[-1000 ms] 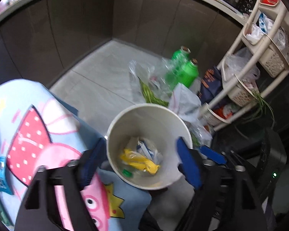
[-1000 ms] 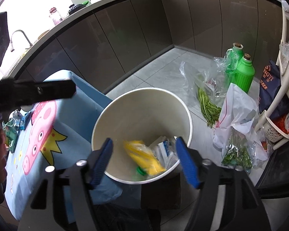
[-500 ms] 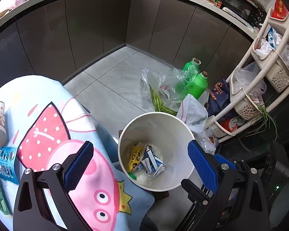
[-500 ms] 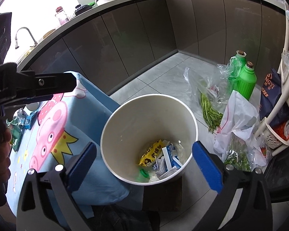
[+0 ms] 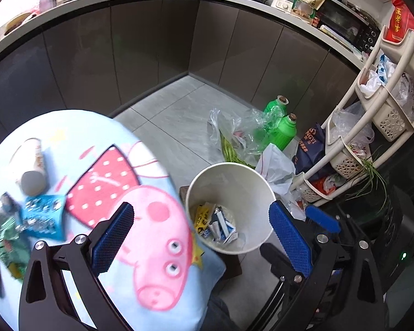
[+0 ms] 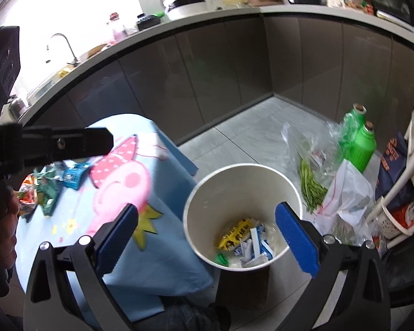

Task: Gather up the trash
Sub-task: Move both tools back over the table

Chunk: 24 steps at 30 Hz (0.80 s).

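A white trash bin stands on the floor beside the table; a yellow wrapper and white-blue packets lie inside. My left gripper is open and empty, above the table edge and the bin. My right gripper is open and empty, above the bin's near rim. On the blue cartoon tablecloth lie a tipped paper cup, a blue wrapper and green wrappers.
Two green bottles and plastic bags with greens sit on the floor behind the bin. A cream basket rack stands at the right. Dark cabinets run along the back.
Both grippers opened wide and pulled back up from the bin. The yellow wrapper dropped and now lies at the bin's bottom. The left view swung left over the table.
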{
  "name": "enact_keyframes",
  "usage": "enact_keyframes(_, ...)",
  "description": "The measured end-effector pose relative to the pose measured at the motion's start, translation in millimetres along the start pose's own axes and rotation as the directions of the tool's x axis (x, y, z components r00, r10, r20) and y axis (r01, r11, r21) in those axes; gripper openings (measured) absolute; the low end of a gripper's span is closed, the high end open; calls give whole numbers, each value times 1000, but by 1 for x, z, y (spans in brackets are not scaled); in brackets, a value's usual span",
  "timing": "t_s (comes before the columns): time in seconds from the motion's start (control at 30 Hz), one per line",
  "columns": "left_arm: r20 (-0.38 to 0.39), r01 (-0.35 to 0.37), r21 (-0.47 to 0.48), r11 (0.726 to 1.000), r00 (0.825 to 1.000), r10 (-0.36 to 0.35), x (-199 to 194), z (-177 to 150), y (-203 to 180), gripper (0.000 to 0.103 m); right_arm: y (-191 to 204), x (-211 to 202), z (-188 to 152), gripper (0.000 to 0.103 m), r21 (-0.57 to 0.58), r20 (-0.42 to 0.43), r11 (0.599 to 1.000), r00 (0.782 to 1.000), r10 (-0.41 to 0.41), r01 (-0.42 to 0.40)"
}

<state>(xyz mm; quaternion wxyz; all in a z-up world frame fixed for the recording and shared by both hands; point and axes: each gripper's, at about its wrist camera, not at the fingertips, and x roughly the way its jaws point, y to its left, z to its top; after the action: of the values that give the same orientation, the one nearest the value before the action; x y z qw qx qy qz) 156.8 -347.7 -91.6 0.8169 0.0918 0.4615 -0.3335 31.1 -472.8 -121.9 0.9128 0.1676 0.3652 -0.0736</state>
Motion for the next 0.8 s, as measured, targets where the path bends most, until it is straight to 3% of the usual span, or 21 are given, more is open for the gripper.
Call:
enact_keyframes(0.2, 7, -6, -76, 997, 1000, 6, -40, -18, 29, 94, 41, -14, 8, 100, -76, 13, 996, 998, 54, -53)
enact_keyframes(0.5, 41, -74, -165, 984, 996, 82, -99, -62, 84, 94, 112, -27, 8, 100, -223, 58, 969, 991, 120, -105)
enact_keyframes(0.8, 24, -152, -330, 932, 985, 169, -129, -114, 158, 94, 167, -24, 5, 100, -297, 18, 931, 974, 226, -211)
